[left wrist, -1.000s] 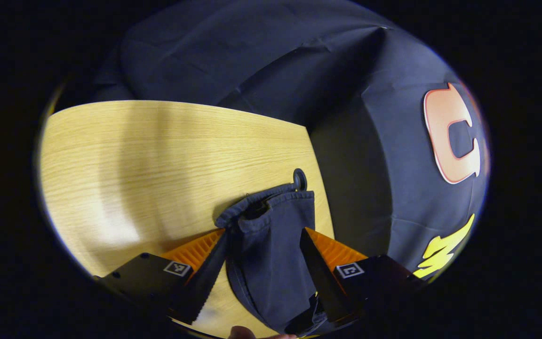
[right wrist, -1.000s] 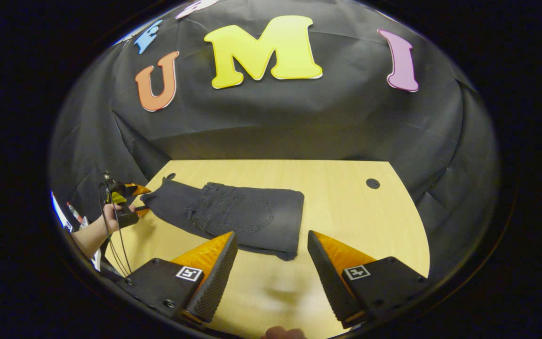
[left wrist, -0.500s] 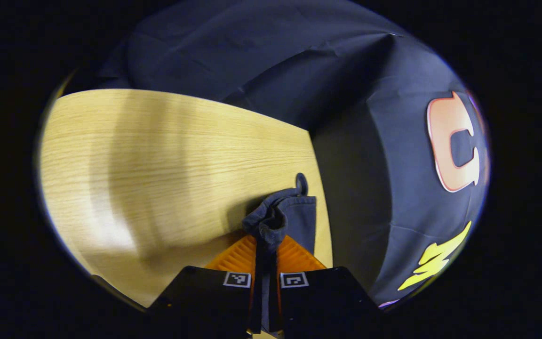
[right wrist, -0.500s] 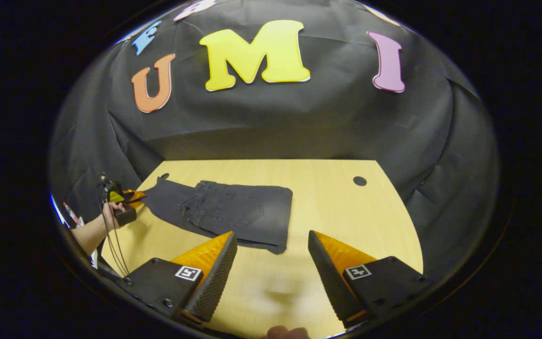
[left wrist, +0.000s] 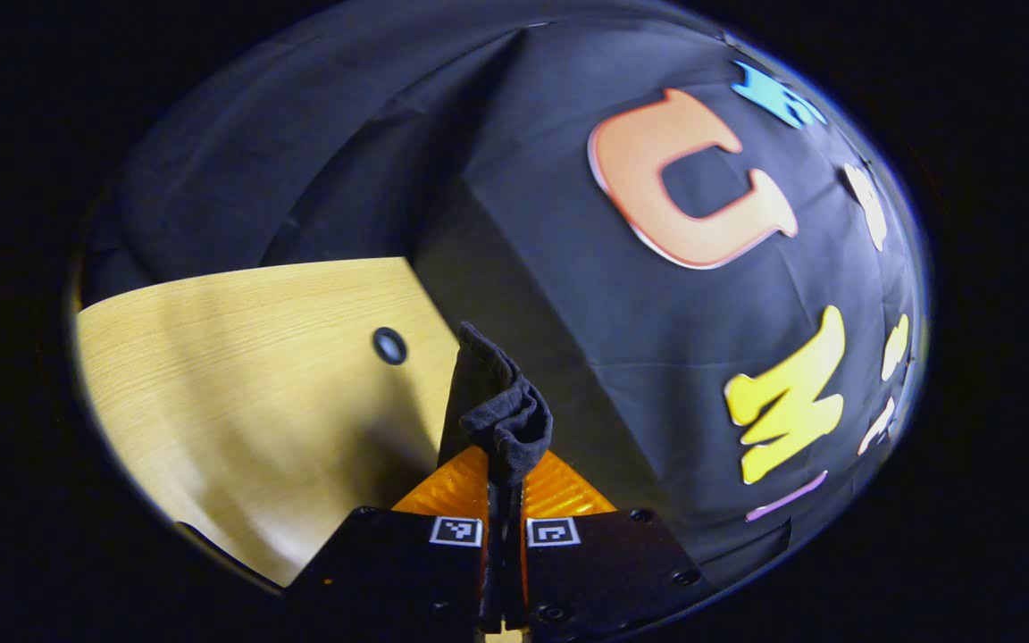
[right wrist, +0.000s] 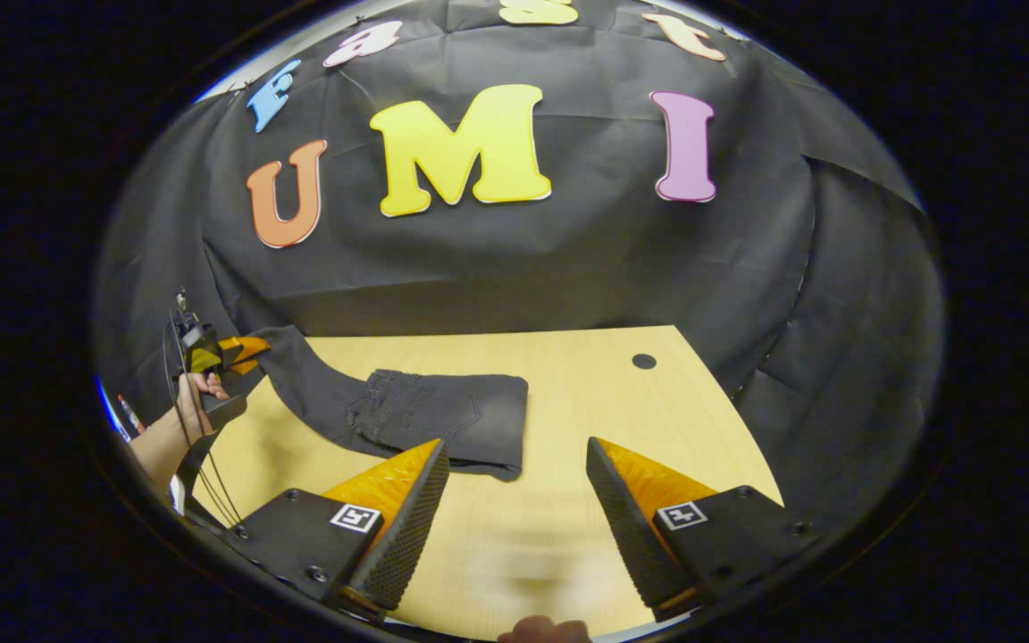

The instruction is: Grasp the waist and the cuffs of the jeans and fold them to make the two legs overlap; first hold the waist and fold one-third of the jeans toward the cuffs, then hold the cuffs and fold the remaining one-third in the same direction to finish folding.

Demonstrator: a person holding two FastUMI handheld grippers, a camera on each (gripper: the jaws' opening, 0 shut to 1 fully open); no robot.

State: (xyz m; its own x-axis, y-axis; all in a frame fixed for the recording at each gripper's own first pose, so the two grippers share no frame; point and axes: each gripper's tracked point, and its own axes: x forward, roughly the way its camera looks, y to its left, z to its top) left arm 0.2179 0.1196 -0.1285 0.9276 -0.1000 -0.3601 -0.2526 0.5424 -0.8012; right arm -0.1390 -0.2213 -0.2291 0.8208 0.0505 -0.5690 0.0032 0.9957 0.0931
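Observation:
Dark jeans (right wrist: pixel 430 420) lie on the wooden table (right wrist: pixel 586 420), the waist part folded over the legs. At the far left of the right gripper view the cuff end (right wrist: pixel 287 362) rises off the table, and a hand holds the left gripper (right wrist: pixel 242 353) there. In the left gripper view that gripper (left wrist: pixel 504 478) is shut on the bunched cuffs (left wrist: pixel 501 415), lifted above the table (left wrist: pixel 238 375). My right gripper (right wrist: pixel 514 500) is open above the table's near side, nothing between its fingers, just short of the jeans' folded edge.
A round cable hole (right wrist: pixel 644 361) sits near the table's far right corner, and another such hole (left wrist: pixel 389 345) is in the left gripper view. The black cloth wall closes the table in at the back and sides. Bare wood lies right of the jeans.
The left gripper has shut on the cuffs and lifted them off the table, turning toward the wall. The right gripper stayed open and tilted up slightly.

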